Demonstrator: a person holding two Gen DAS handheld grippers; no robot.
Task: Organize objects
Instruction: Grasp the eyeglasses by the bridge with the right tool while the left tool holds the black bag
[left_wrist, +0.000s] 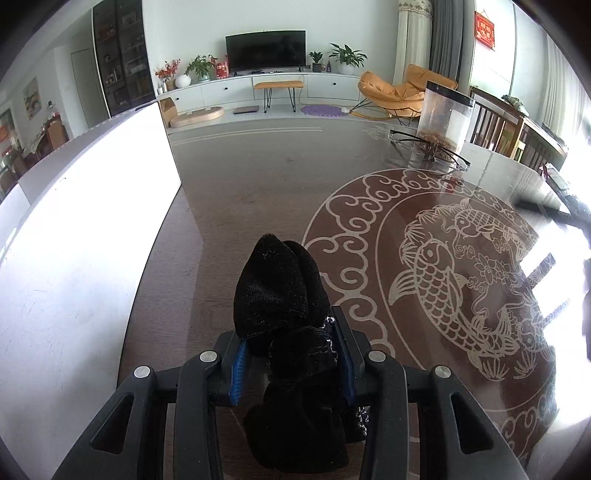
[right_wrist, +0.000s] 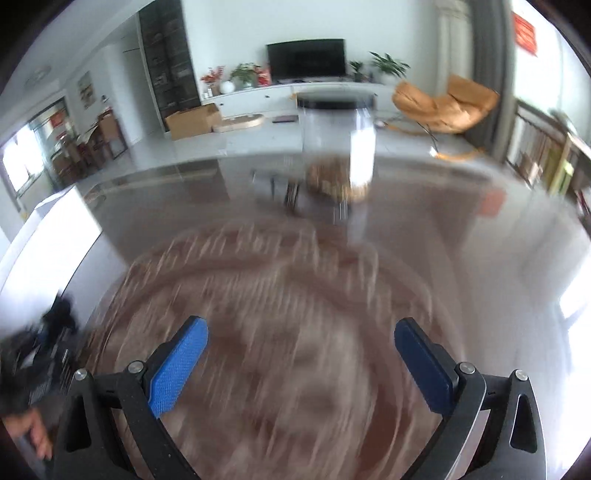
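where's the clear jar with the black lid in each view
Left wrist view: the clear jar stands upper right on the far part of the table, behind a pair of glasses.
Right wrist view: the jar is upper centre, blurred.
Shared landmark: the television on the far wall.

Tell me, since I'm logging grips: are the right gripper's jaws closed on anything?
No, the right gripper shows its blue-padded jaws spread wide, with only blurred tabletop between them.
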